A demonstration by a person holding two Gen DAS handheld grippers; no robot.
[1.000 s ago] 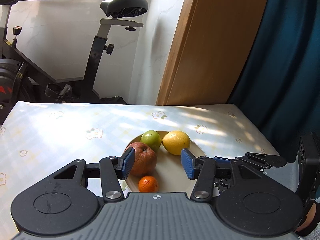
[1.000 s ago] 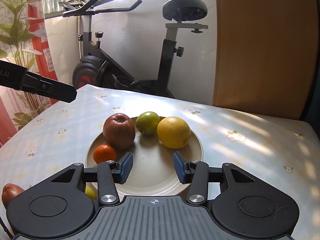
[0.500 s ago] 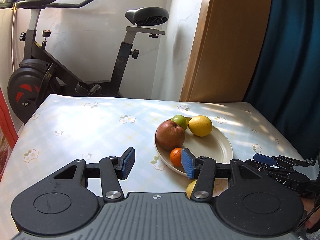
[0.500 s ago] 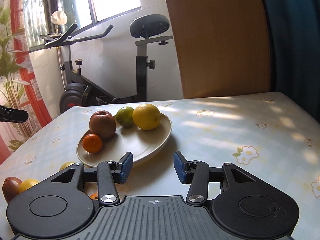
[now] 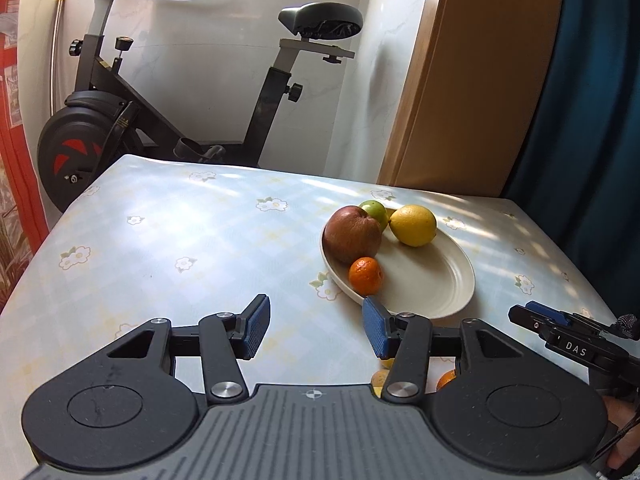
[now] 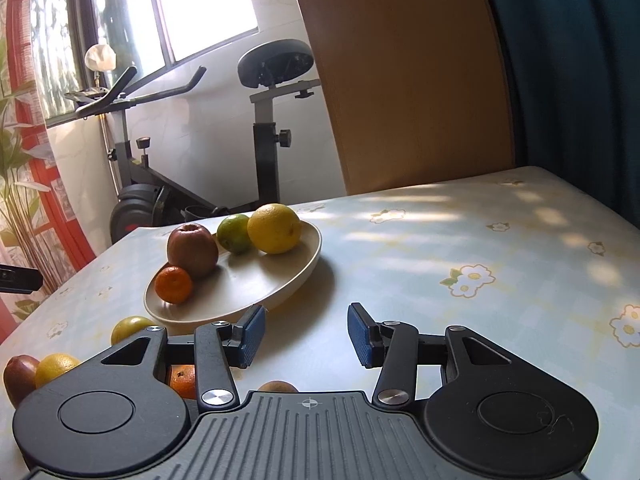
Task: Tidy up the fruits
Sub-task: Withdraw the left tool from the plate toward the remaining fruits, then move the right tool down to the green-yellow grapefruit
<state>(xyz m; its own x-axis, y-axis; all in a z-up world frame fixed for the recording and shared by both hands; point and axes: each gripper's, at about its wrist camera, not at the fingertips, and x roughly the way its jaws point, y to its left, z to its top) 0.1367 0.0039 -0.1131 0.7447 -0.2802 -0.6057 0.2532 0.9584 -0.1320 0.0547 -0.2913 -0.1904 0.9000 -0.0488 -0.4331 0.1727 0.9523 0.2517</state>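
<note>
1. The task is judged partly done: four fruits are already set on the plate (image 6: 308, 268), while several others are left loose on the table (image 6: 500, 264).
2. On the plate an apple (image 6: 192, 250), a lime (image 6: 234, 232), a lemon (image 6: 274, 228) and a small orange (image 6: 174, 285) are seen, grouped toward its far and left side; the near half is bare.
3. Off the plate, near its front edge, a yellow-green fruit (image 6: 130, 328), a dark red fruit (image 6: 18, 374), a yellow fruit (image 6: 56, 365) and an orange fruit (image 6: 182, 380) are seen, partly hidden.
4. The left gripper (image 5: 316, 330) is held with jaws apart and nothing between them.
5. The right gripper (image 6: 304, 334) is likewise parted and empty.
</note>
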